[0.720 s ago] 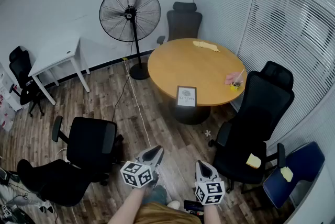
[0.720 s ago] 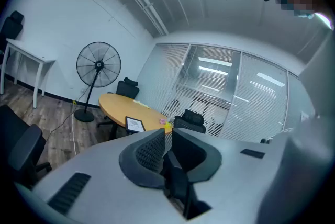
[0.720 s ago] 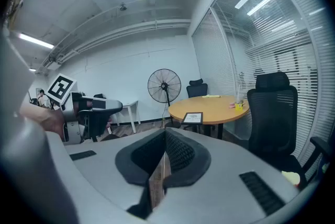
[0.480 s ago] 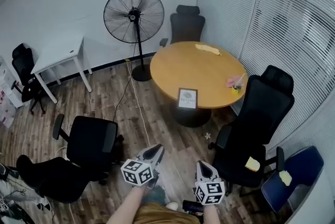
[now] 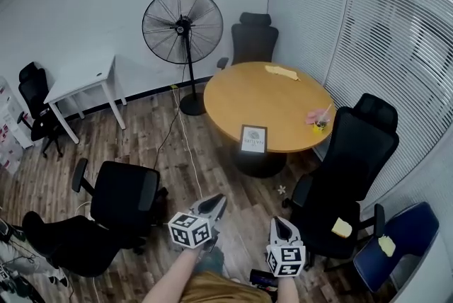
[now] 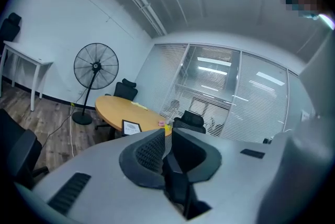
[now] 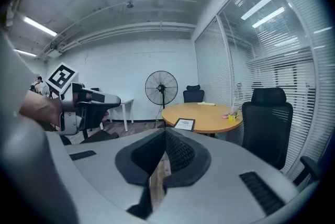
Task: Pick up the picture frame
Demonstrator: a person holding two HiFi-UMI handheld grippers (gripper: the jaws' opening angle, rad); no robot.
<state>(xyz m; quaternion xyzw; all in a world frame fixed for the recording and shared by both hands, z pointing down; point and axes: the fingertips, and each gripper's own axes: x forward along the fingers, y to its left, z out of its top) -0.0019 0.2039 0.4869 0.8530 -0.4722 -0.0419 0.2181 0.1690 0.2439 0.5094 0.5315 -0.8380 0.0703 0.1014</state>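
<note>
on round wooden table (image 5: pixel 265 93), near edge: picture frame (image 5: pixel 253 139), upright. around it: black chairs (image 5: pixel 361 146), standing fan (image 5: pixel 182 25), plank floor (image 5: pixel 152 142), blinds (image 5: pixel 396 32). left gripper (image 5: pixel 215 202), right gripper (image 5: pixel 279 223): jaws pressed together, empty.

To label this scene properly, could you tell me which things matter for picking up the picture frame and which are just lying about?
Job: black-edged picture frame on the round wooden table; left gripper, right gripper, both shut and empty.
Lying about: black pedestal fan, white desk, black office chairs, yellow cloth.
</note>
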